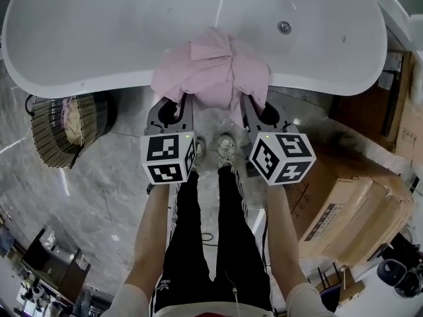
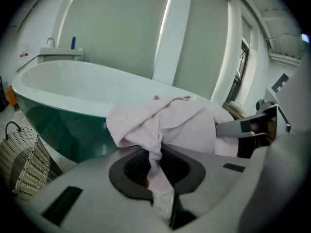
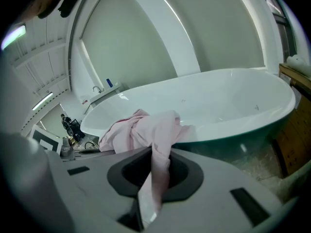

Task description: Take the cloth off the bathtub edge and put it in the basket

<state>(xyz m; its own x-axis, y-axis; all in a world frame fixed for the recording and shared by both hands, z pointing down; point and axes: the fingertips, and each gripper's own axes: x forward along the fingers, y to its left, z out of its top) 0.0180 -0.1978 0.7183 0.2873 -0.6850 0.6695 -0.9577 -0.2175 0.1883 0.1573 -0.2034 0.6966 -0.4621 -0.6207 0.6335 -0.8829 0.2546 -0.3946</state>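
- The pink cloth (image 1: 211, 71) hangs over the near edge of the white bathtub (image 1: 99, 38), about in the middle of its long side; one part lies inside the rim and one part falls down on the outer side.
- The left gripper (image 1: 173, 104) is at the lower left part of the cloth. In the left gripper view its jaws are clamped on a twisted fold of the pink fabric, which runs down between the dark pads.
- The right gripper (image 1: 256, 107) is at the lower right part of the cloth. In the right gripper view its jaws are also pressed together on a hanging strip of the fabric.
- Both grippers point down toward the tub edge, side by side, with the cloth between them.
- The woven basket (image 1: 49, 127) stands on the marble floor (image 1: 99, 197) at the left end of the tub, well apart from the cloth. Something light lies in it, but I cannot tell what it is.
- A cardboard box (image 1: 350, 210) lies on the floor at the right side.
- The person's legs and shoes (image 1: 226, 149) are just before the tub.
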